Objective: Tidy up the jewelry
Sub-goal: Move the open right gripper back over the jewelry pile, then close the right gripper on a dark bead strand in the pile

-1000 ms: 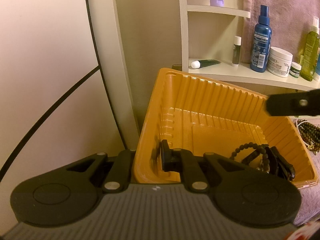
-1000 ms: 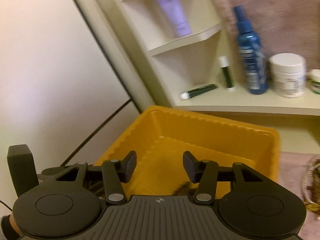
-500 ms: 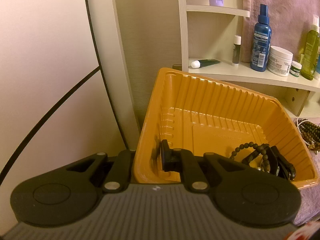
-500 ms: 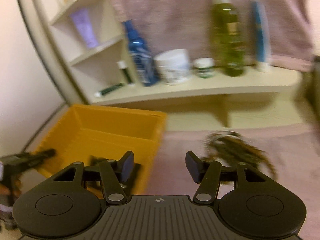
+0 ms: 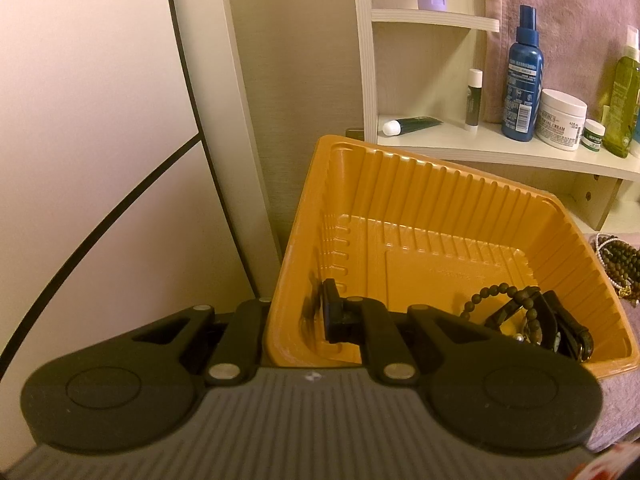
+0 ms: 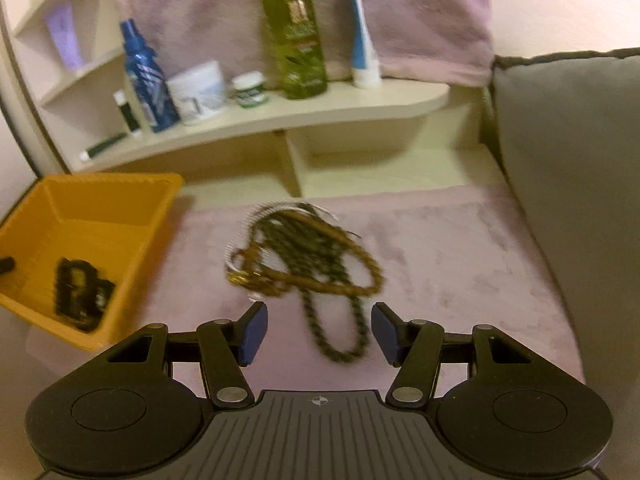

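Note:
An orange plastic tray stands on the pink cloth by the wall. My left gripper is shut on the tray's near left wall, one finger outside and one inside. A black bead bracelet and other dark pieces lie in the tray's near right corner, also visible as dark pieces in the tray in the right wrist view. A tangled pile of brown and dark bead necklaces lies on the cloth right of the tray. My right gripper hovers open over the pile's near loop, touching nothing.
A white corner shelf behind carries a blue spray bottle, a white cream jar, a green bottle and tubes. A grey cushion bounds the cloth on the right. A wall panel stands left of the tray.
My right gripper swung from above the tray to the right and down, over the necklace pile, and its jaws widened a little. The left gripper kept its hold on the tray.

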Tool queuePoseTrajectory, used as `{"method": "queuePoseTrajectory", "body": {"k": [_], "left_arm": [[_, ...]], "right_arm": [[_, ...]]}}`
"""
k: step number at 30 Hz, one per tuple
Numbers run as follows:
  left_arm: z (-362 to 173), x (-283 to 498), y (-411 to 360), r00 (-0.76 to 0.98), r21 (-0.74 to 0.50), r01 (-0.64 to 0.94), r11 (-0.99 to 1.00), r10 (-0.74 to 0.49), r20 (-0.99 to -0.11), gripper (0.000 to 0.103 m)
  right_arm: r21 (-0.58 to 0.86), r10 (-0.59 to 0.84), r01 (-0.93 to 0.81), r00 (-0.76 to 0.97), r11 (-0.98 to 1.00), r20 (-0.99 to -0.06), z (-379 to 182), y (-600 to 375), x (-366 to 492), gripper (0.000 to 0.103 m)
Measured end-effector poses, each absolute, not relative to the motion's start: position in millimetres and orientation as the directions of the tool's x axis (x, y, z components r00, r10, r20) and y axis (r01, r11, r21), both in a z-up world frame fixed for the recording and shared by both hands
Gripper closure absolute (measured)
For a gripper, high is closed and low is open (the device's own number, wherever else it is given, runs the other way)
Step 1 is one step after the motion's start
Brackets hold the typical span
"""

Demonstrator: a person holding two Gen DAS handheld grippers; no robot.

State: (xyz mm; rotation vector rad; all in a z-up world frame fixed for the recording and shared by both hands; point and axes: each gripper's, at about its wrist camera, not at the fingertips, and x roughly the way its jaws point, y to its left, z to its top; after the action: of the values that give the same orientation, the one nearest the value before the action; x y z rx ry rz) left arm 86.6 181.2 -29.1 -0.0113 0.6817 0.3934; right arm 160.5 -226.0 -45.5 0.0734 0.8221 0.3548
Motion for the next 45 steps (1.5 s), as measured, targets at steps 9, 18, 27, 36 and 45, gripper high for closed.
{"method": "queuePoseTrajectory", "body": {"k": [9,18,27,36,45], "left_arm": [[-29.8,86.5,181.4,0.705,0.117,-0.357,0.927,0.349,-0.617,0.093],[-30.0,86.4,181.3,0.704,0.117,-0.357,0.927,0.350,-0.618,0.093],[-29.7,86.8,181.0,0.704,0.117,-0.357,0.927,0.350,-0.618,0.093],[-30.0,86.8,181.0,0.704,0.118,-0.358,0.926,0.351,-0.618,0.092],[-30.3,86.5,181.4,0.703,0.119,-0.357,0.926,0.351,-0.618,0.092]], "right_arm": [[0.159,0.303,-0.279,0.607,0.947,-0.735,-57.7,-225.3,168.2,0.045],[0.168,0.311,-0.279,0.622,0.945,-0.718,-60.9,-229.2,181.7,0.045],[0.181,0.339,-0.299,0.647,0.937,-0.683,-64.1,-240.7,200.0,0.046],[0.093,0.344,-0.387,0.654,0.917,-0.674,-78.9,-230.8,221.9,0.070],[0.010,0.343,-0.463,0.642,0.886,-0.686,-92.5,-215.3,230.7,0.089]]}}
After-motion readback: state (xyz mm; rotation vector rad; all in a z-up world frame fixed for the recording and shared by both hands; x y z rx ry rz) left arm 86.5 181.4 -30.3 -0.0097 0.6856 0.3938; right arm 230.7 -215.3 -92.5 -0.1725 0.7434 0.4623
